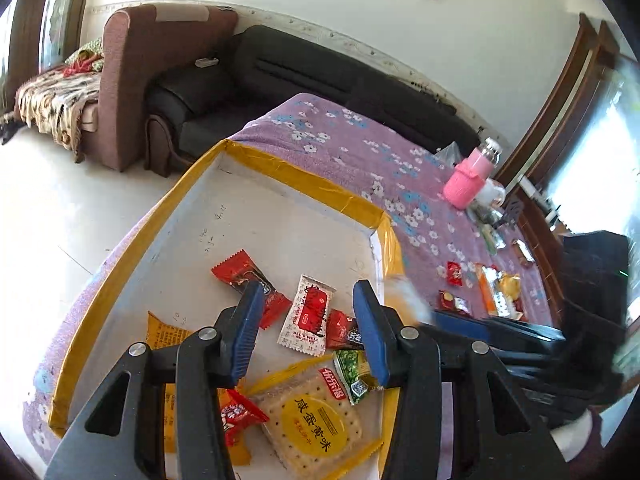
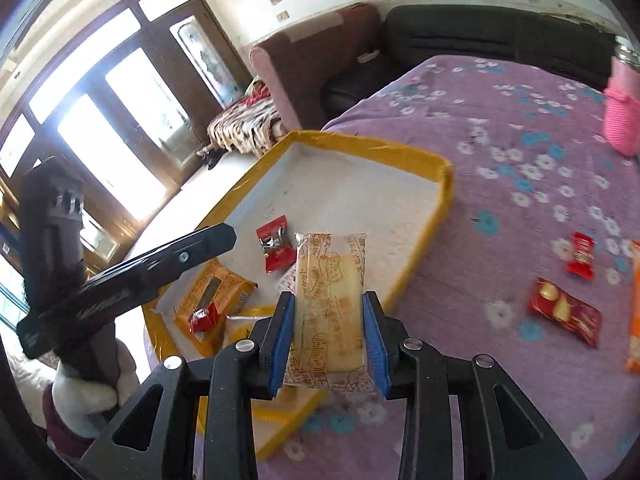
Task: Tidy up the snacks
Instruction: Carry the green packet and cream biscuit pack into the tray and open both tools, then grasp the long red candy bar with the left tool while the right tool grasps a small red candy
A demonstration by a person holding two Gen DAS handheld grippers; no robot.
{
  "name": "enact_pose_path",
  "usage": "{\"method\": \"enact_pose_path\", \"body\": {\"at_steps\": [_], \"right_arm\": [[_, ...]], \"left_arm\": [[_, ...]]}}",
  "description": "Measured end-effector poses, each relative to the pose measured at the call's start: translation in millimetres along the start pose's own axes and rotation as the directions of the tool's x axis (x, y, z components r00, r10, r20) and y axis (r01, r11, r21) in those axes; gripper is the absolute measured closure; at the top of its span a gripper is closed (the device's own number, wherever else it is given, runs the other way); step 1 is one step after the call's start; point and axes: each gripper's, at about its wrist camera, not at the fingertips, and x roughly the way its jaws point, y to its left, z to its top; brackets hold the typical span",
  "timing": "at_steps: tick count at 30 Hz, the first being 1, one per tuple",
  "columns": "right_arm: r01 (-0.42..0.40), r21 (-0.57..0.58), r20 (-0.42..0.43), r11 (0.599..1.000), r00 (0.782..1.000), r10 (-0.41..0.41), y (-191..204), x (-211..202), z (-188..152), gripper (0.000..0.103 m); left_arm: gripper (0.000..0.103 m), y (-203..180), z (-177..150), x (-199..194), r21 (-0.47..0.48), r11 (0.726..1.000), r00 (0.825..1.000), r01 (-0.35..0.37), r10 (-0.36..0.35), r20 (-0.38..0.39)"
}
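Crinkly plastic wrapped the cake [image 2: 330, 304], pinched across its width by the right gripper [image 2: 329, 330] over the tray's [image 2: 440, 192] near right edge; light, soft, easily crushed, likely slippery. Left gripper [image 1: 310, 334] hung spread and empty above the tray's snacks [image 1: 306, 314]

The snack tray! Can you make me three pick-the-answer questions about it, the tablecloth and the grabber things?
1. Where is the round yellow-label cracker pack?
A. Inside the tray
B. On the sofa
C. On the floor

2. What colour is the tray's rim?
A. Green
B. Yellow
C. Black

3. What is the right hand-held gripper doing?
A. Hanging open and empty
B. Squeezing a pink bottle
C. Clamped on a pale biscuit pack

Answers: 1 A, the pack lies on the tray's white floor. 2 B, yellow tape runs round the rim. 3 C, both blue pads press the pack's sides.
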Motion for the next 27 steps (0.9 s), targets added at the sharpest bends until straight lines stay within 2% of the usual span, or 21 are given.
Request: {"method": "enact_pose_path", "body": {"at_steps": [6, 8, 12, 17, 21, 24, 27], "right_arm": [[0.029, -0.015, -0.042, 0.999, 0.999, -0.030, 12, 48, 18, 0.069], [0.042, -0.015, -0.041, 0.999, 0.998, -0.042, 12, 58, 21, 0.065], [0.027, -0.008, 0.014, 1.000, 1.000, -0.027, 13, 40, 19, 0.065], [0.052, -0.008, 0.112, 0.999, 0.992, -0.050, 0, -10, 9, 0.054], [0.134, 0.070, 0.165, 0.989, 0.976, -0.144, -52, -59, -6, 0.049], [0.207, 0.184, 0.148, 0.961, 0.961, -0.235, -108, -84, -19, 0.047], [0.234, 0.244, 0.113, 0.941, 0.957, -0.267, -147, -91, -30, 0.047]], "left_arm": [[0.057, 20, -9, -15, -0.075, 0.997, 1.000, 0.019, -0.018, 0.016], [0.055, 25, -12, -21, -0.104, 0.994, 0.999, 0.029, -0.026, 0.024], [0.043, 24, -16, -29, -0.141, 0.989, 0.998, 0.054, -0.050, 0.031], [0.042, 3, -28, -45, -0.136, 0.980, 0.988, 0.147, -0.138, 0.075], [0.041, -17, -41, -49, -0.152, 0.964, 0.975, 0.219, -0.209, 0.075], [0.041, -34, -50, -40, -0.147, 0.958, 0.969, 0.247, -0.246, 0.027], [0.041, -53, -59, -31, -0.126, 0.957, 0.964, 0.261, -0.266, -0.021]]}}
